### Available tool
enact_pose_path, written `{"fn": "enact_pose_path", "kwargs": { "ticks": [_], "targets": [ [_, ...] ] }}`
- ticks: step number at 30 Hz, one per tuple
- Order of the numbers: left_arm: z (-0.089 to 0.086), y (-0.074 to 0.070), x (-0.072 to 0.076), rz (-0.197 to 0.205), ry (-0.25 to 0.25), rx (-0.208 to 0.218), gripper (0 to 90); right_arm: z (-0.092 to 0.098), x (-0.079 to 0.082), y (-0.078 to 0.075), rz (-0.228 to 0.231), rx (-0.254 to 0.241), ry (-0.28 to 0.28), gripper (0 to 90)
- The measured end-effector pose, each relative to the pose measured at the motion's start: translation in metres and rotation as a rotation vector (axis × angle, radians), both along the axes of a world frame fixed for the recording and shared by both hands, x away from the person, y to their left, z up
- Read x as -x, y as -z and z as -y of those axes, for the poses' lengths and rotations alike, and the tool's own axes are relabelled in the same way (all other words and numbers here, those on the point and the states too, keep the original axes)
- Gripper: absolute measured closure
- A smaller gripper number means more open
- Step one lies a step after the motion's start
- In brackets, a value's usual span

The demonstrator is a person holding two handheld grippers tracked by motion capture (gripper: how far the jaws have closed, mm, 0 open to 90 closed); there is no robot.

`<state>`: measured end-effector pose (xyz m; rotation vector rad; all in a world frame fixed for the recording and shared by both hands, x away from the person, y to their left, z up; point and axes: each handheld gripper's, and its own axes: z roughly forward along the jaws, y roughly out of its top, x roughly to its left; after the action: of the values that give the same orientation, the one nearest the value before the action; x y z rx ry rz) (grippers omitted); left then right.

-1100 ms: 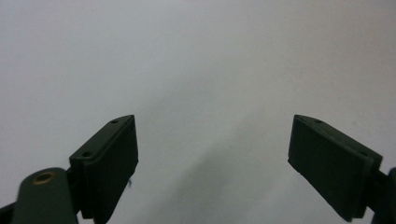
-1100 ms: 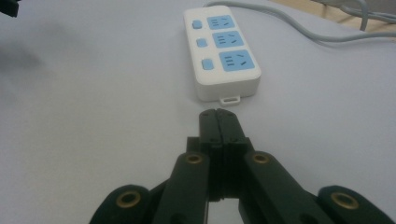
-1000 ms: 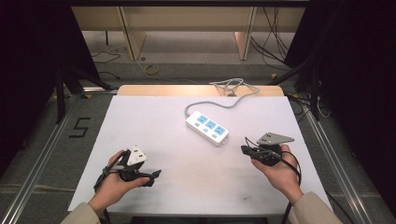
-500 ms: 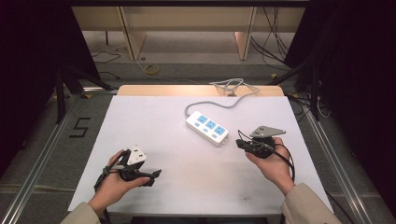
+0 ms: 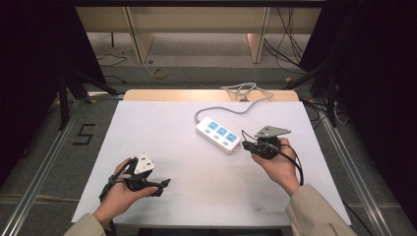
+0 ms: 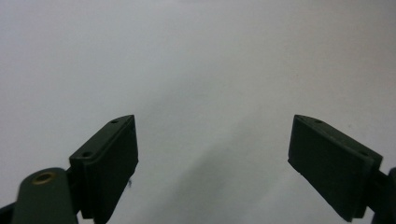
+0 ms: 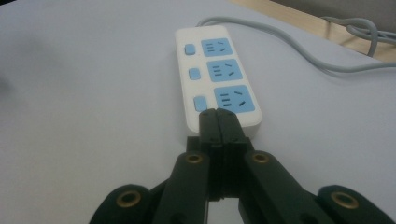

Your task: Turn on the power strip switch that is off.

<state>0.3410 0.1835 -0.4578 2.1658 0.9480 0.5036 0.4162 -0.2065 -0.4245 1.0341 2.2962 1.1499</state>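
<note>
Moved leftward and up the table since a second ago, right gripper (image 5: 244, 145), now with closed tips right at the near end of the power strip (image 5: 220, 134); jaws pressed flat together, nothing between them, seen over the strip's nearest socket in the right gripper view (image 7: 218, 114). Left gripper (image 5: 164, 183) unmoved near the front left of the table, jaws spread wide and empty above bare white surface (image 6: 205, 70). Power strip white with three blue sockets and three blue switches, lying diagonally right of centre, grey cord (image 5: 246, 105) running off to a loose coil at the far wooden edge (image 5: 147, 95). White table top (image 5: 162, 128); grey floor around, cables and wooden furniture legs beyond. Black "5" (image 5: 84, 134) marked on the floor at left.
</note>
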Motion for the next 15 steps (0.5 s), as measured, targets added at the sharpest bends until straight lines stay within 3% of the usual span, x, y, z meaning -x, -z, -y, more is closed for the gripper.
{"fn": "enact_pose_path", "kwargs": {
  "ticks": [15],
  "targets": [
    [0.002,0.0,0.0,0.001,0.01,0.0,15.6,-0.011,-0.02,0.002,-0.025,0.023,0.013,90.0]
  ]
}}
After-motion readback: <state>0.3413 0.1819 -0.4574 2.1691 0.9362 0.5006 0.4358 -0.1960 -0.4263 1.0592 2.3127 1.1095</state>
